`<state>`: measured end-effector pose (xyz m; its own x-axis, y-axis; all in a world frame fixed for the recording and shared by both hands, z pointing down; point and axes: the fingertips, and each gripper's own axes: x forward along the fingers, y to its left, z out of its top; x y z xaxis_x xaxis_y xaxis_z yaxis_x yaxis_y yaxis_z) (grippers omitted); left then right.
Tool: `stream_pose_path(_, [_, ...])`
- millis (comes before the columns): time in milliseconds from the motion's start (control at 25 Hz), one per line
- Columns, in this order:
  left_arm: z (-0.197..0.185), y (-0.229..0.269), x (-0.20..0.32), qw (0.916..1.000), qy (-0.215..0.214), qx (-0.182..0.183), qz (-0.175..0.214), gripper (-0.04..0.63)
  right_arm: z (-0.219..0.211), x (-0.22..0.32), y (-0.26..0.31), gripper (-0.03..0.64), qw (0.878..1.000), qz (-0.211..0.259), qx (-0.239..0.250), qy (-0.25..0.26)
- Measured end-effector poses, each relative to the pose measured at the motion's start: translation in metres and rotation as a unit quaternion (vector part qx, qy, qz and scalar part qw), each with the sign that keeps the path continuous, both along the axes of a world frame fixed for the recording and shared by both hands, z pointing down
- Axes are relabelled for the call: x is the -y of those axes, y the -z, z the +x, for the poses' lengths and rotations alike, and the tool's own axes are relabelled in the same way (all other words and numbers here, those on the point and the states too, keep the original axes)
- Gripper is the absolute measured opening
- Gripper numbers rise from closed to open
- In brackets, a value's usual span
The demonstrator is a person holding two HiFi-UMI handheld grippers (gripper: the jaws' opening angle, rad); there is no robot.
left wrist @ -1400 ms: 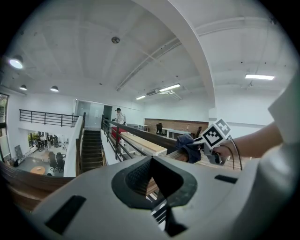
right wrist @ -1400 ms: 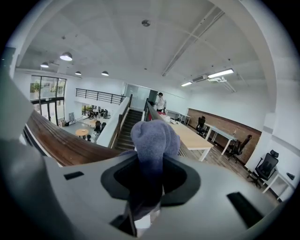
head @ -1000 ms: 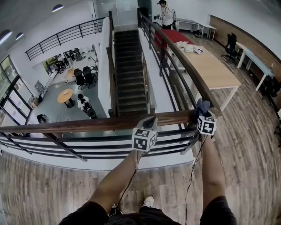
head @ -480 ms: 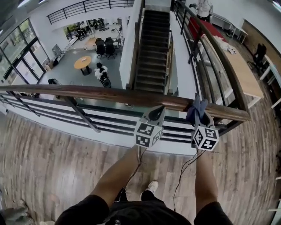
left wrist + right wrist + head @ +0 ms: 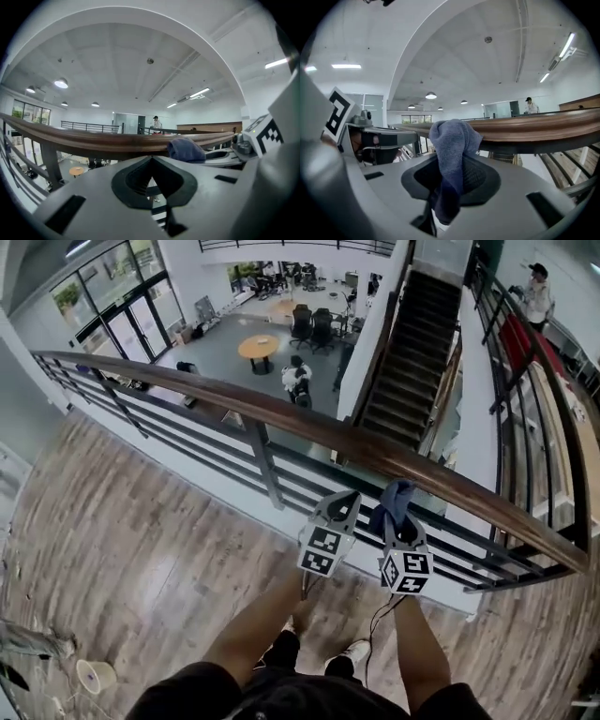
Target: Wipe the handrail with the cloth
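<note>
Cloth [image 5: 393, 495] has been carried left along handrail [image 5: 281, 420], is now held against it | soft, light, best held by bunched middle | right gripper [image 5: 398, 513] jaws clenched on it | left gripper [image 5: 343, 500] jaws closed, empty

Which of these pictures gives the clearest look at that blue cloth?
The right gripper view: the cloth fills the middle, pinched in the right gripper, its weave plain. The head view shows only a small blue bunch by the handrail; the left gripper view shows just a lump off to one side.
</note>
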<state>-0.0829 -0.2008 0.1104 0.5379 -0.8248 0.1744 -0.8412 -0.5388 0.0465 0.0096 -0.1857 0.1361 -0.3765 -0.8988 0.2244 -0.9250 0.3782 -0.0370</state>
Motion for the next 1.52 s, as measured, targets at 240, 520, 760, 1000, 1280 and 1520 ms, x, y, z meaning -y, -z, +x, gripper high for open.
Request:
stream_pose_path(240, [-0.139,-0.049,0.031,0.9974,0.058,0.015,-0.040,-0.002,-0.136,0.060,-0.038,0.103,0.999,-0.026,0.002,0.037])
stream_pose_path(520, [-0.249,-0.078,0.063,0.9924,0.101,0.033,-0.061,-0.002,-0.242,0.134,-0.079,0.103,0.997,-0.047,-0.030,0.054])
stream_pose_path(760, [-0.318,-0.094,0.092,0.9884,0.128,0.008,-0.081,-0.002,-0.321,0.184,-0.113,0.103,0.994,-0.066,-0.061,0.069])
stream_pose_path(1000, [-0.377,-0.117,0.101,0.9824,0.158,0.006,-0.101,-0.002,-0.373,0.224,-0.144,0.103,0.992,-0.090,-0.082,0.044])
stream_pose_path(1280, [-0.400,-0.138,0.080,0.9776,0.176,-0.002,-0.116,-0.002,-0.397,0.244,-0.172,0.103,0.982,-0.128,-0.130,0.045])
stream_pose_path(1520, [-0.408,-0.150,0.080,0.9727,0.189,-0.011,-0.134,-0.002,-0.399,0.252,-0.170,0.103,0.976,-0.110,-0.175,0.065])
